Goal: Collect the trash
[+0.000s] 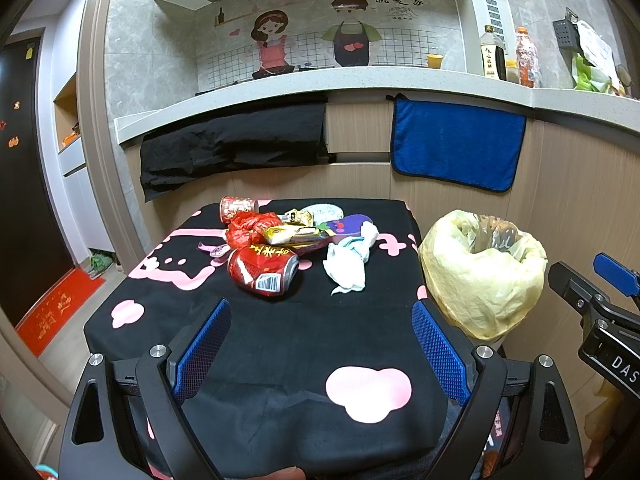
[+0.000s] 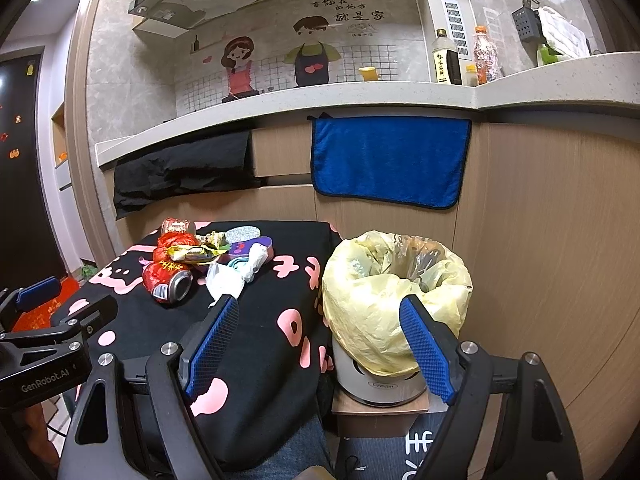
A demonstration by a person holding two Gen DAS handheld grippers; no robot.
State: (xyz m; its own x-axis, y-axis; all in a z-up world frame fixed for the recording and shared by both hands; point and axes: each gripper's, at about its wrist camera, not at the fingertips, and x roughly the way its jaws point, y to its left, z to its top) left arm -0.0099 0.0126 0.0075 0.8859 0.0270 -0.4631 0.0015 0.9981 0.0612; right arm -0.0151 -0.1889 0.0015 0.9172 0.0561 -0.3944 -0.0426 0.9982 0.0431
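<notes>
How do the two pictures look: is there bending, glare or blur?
Left wrist view: the counter edge bows strongly, corners go black, the crushed can is sharp. Right wrist view: same fisheye bowing, a glare spot at upper left, the yellow bag is evenly lit.

Two hand-held black grippers with blue finger pads

The left gripper (image 1: 322, 354) has a matte black frame with two angled arms, triangular cut-outs at the outer sides and round silver screws on the joints; its fingers (image 1: 202, 350) carry blue rubber pads with a fine grid texture. The right gripper (image 2: 320, 350) has the same build, with the same black frame, silver screws and blue textured pads on the fingers (image 2: 212, 346). White letters "GenRobot.AI" are printed on the left gripper's body, seen from the right wrist, and "DAS" on the right one's.
</notes>
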